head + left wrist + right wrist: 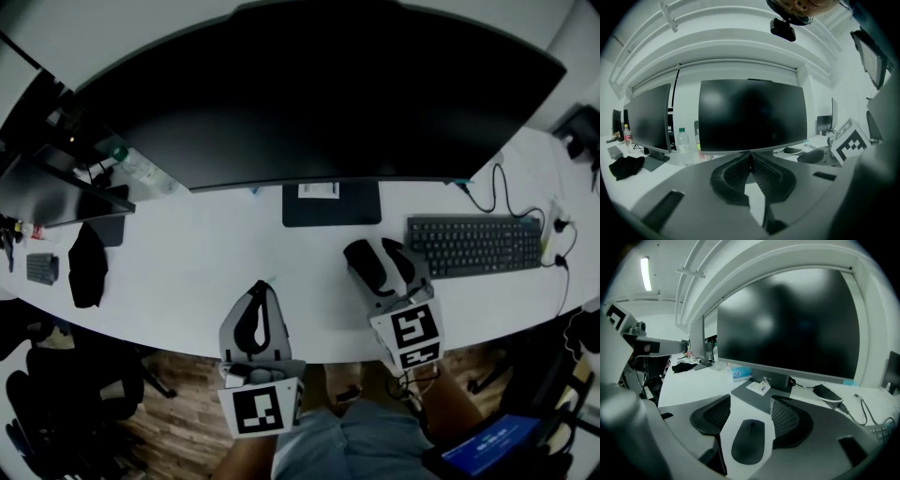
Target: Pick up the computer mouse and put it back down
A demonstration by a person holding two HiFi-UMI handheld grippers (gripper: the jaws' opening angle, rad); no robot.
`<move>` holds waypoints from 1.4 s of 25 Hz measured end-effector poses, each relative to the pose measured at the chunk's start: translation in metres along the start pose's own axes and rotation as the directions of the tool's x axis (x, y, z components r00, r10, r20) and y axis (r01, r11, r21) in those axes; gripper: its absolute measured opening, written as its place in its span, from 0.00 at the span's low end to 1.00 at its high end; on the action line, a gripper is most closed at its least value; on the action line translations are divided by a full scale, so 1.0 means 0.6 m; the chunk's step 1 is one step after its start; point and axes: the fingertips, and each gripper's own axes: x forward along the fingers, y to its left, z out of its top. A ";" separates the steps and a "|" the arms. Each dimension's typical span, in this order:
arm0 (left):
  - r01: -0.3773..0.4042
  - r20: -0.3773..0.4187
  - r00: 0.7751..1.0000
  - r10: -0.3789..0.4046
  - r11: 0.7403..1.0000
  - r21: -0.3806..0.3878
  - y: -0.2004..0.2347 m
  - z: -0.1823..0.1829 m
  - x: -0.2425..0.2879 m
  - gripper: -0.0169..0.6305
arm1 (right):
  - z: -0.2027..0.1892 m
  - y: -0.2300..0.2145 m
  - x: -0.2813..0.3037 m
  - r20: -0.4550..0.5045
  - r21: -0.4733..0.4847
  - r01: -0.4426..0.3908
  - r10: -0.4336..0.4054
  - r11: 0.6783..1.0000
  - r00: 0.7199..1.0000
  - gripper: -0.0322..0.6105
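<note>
A black computer mouse (749,441) lies on the white desk (197,272), deep between the jaws of my right gripper (750,400). White desk shows on both sides of the mouse, and the ribbed pads (787,420) stand apart from it, so this gripper is open. In the head view the right gripper (380,258) is just left of the keyboard. My left gripper (255,314) hovers at the desk's front edge, left of the right one. Its pads (740,171) meet at the tips with nothing between them.
A wide curved monitor (319,94) spans the back, its stand base (331,203) just beyond the grippers. A keyboard (473,244) with cables (497,192) lies to the right. A black cloth (87,265), a bottle (682,140) and a second monitor (649,117) are at the left.
</note>
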 end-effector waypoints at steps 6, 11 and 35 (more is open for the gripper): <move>0.032 -0.066 0.997 -0.033 0.999 -0.012 0.004 -0.056 0.018 0.03 | -0.092 0.005 0.026 -0.123 0.025 0.006 -0.003 1.000 0.992 0.58; 0.050 -0.108 0.993 -0.052 0.999 -0.019 0.000 -0.086 0.029 0.03 | -0.145 0.002 0.035 -0.193 0.042 0.020 -0.012 0.999 0.981 0.62; 0.012 -0.081 0.997 -0.014 1.000 -0.017 0.017 -0.068 0.017 0.03 | -0.183 0.001 0.048 -0.280 0.043 0.017 -0.004 0.999 0.960 0.52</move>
